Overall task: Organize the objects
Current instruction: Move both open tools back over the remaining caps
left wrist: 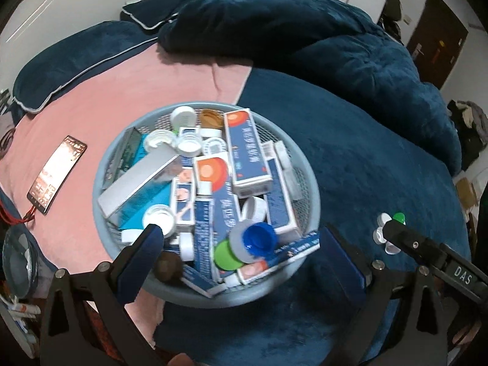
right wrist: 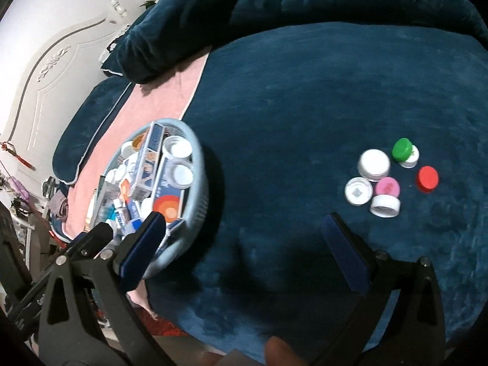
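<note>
Left gripper (left wrist: 244,244): you hold it jaws wide, empty, over the basket.
Right gripper (right wrist: 244,228): jaws wide, empty, above bare blue blanket (right wrist: 305,106).
Basket (left wrist: 311,183): round, grey-blue, on the bed, heaped with boxes (left wrist: 247,149) and caps (left wrist: 259,238).
Sorted caps: small cluster on the blanket, well apart from basket: white (right wrist: 374,164), green (right wrist: 402,149), red (right wrist: 427,178), pink (right wrist: 387,186).
Phone (left wrist: 56,174): on pink sheet (left wrist: 137,85), left of basket.
</note>
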Tool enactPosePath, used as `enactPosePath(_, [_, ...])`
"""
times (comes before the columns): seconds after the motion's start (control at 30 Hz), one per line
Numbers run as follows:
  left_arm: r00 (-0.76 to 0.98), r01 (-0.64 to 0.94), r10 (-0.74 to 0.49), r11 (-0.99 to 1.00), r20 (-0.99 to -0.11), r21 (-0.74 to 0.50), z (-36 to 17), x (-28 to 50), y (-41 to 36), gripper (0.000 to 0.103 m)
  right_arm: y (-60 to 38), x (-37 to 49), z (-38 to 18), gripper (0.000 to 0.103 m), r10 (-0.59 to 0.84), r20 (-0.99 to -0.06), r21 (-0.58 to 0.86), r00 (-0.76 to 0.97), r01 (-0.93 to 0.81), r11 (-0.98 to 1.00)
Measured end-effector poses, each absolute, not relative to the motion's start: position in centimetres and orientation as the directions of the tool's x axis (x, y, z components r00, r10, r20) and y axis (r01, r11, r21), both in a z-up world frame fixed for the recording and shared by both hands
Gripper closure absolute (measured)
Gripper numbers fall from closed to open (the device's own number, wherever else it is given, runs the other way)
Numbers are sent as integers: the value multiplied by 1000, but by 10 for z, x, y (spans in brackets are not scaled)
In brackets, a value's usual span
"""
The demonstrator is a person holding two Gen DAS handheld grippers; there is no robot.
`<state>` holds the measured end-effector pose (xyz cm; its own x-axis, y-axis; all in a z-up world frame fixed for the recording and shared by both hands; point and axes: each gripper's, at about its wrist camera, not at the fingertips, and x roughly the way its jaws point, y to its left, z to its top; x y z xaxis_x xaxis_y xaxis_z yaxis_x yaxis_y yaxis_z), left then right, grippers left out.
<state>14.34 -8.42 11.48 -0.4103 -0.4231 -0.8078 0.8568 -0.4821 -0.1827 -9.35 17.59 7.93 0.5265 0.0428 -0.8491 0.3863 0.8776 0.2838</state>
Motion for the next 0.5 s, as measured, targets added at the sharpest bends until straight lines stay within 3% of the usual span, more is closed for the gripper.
enactPosePath(0.5, [-440,795,-395,-590,-807,-145,121,97,-54,0,140,-115,76,0,12,-863,267,506,436,859])
